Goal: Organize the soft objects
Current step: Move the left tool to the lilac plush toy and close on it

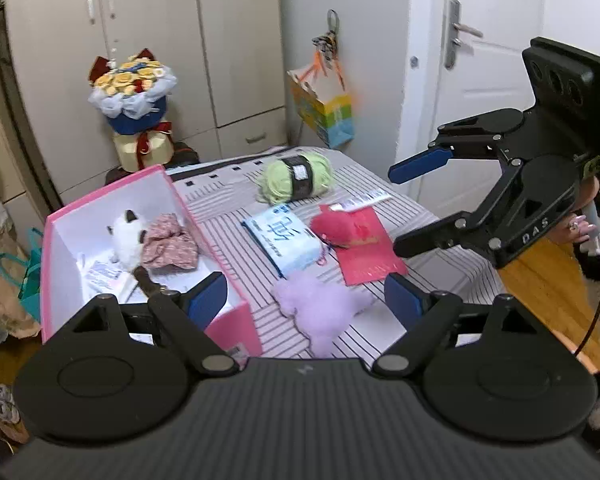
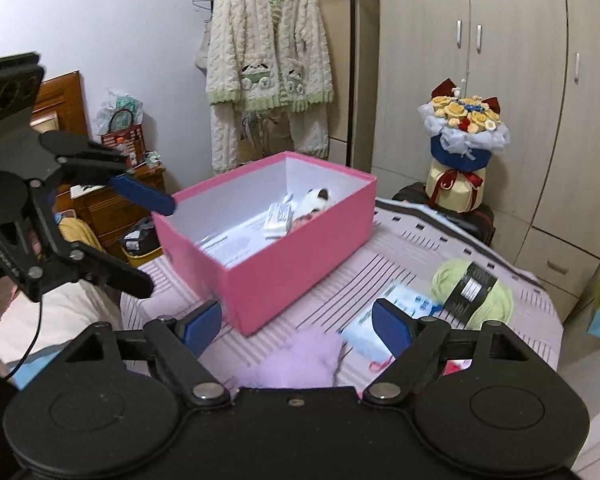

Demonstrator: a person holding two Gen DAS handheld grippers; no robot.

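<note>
A pink box [image 1: 236, 316] [image 2: 292, 272] stands open on the striped cloth. It holds a white plush cat [image 1: 126, 236] [image 2: 316, 200], a floral cloth [image 1: 168, 244] and some papers. Outside it lie a purple plush [image 1: 320, 312] [image 2: 300, 360], a tissue pack [image 1: 284, 240] [image 2: 400, 308], a red plush [image 1: 336, 228] on a red envelope [image 1: 372, 256] and green yarn [image 1: 296, 176] [image 2: 472, 292]. My left gripper [image 1: 306, 300] [image 2: 160, 246] hovers open above the purple plush, beside the box's near corner. My right gripper [image 1: 398, 210] [image 2: 298, 326] is open too, over the purple plush from the other side, holding nothing.
A flower bouquet [image 1: 134, 92] [image 2: 464, 132] stands behind the table by the wardrobe. A colourful gift bag [image 1: 324, 112] hangs at the wall near the door. A fluffy robe [image 2: 264, 64] hangs behind the box. A person's hand [image 1: 580, 226] grips the right gripper's handle.
</note>
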